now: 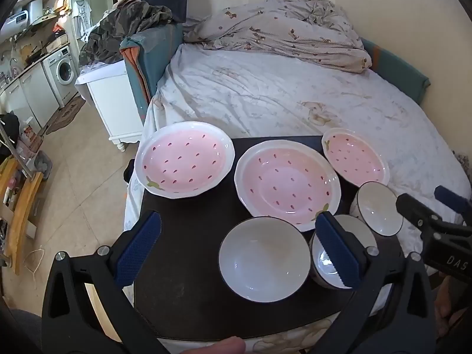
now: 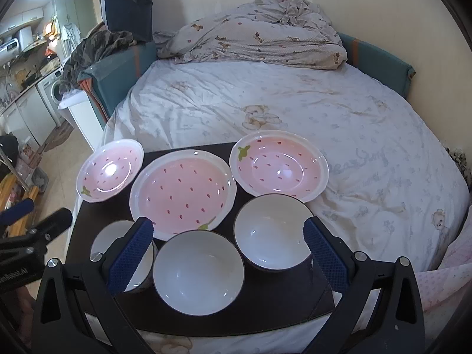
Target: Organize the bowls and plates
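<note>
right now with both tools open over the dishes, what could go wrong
1. The left plate and the right plate overhang the dark board; a nudge could tip them off.
2. The three bowls sit close together, so a finger reaching for one may knock its neighbour.

The left bowl [image 2: 124, 253] is partly hidden behind a blue pad; kitchen clutter [image 1: 32, 44] seems too small to identify.

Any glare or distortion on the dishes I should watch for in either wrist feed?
Right wrist view: a bright glare spot on the left pink plate, fainter glints in the right white bowl. Left wrist view: soft glints in the nearest white bowl, with the plates evenly lit. Both views: fisheye bending with dark corners; the dishes stay sharp.
</note>
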Demonstrator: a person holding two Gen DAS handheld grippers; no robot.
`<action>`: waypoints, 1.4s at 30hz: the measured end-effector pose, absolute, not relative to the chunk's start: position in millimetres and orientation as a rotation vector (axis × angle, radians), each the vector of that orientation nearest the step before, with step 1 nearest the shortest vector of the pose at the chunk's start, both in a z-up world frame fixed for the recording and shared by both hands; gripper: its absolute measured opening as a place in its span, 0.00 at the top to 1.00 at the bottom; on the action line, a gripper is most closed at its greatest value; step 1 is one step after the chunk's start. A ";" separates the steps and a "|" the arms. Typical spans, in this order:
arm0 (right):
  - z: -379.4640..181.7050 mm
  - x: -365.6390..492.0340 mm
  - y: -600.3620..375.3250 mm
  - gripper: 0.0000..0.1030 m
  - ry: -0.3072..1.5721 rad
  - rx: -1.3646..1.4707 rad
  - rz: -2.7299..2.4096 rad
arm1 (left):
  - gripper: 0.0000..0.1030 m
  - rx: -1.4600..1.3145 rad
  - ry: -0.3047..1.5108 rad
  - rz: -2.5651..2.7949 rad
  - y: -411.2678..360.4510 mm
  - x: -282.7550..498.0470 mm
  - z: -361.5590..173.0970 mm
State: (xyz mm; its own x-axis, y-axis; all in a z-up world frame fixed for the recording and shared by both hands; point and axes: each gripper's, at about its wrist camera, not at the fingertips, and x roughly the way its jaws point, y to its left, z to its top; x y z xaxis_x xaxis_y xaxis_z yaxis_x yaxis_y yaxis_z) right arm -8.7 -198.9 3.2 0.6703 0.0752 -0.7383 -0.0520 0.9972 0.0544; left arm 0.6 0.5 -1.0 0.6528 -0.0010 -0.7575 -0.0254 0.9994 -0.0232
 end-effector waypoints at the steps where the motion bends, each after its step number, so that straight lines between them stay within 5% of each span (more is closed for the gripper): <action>1: 3.0 -7.8 -198.1 0.00 0.835 0.025 0.069 | 0.00 -0.041 0.864 0.011 1.1 1.0 -1.5; 42: 5.0 -8.8 -198.1 0.00 0.817 0.010 0.062 | 0.00 -0.037 0.797 0.009 0.7 -7.1 4.7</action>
